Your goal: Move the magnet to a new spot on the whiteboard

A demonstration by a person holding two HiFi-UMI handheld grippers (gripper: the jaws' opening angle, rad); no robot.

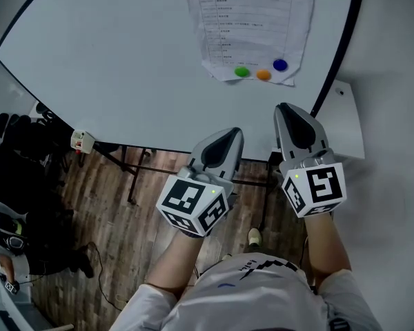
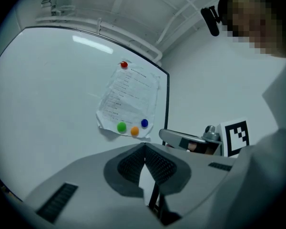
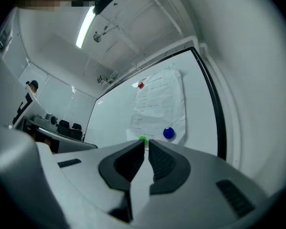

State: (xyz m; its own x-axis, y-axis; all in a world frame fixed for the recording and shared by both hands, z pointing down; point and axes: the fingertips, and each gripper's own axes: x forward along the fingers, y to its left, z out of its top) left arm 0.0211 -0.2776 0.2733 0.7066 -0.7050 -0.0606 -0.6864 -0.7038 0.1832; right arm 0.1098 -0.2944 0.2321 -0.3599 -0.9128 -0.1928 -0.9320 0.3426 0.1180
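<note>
Your left gripper (image 1: 225,134) and right gripper (image 1: 287,109) are both below the bottom edge of the whiteboard (image 1: 124,61). Each has its jaws brought together with nothing between them; the right pair leaves only a hair-thin slit.

Near the board's right edge hangs a printed sheet (image 1: 252,19). A green magnet (image 1: 242,72), an orange magnet (image 1: 263,74) and a blue magnet (image 1: 280,65) sit in a row along its lower edge. A red magnet (image 2: 124,65) pins its top. All four are well apart from your jaws, and nothing lies between you and them.

The rest of the board is bare white inside a dark frame (image 1: 338,54). A small white object (image 1: 83,141) sits at its bottom edge, towards the left corner. Dark stand legs (image 1: 134,178) rise from a wooden floor (image 1: 110,254). Black chairs (image 1: 21,157) crowd the left side, and a pale wall (image 1: 400,81) runs past the board's right edge.
</note>
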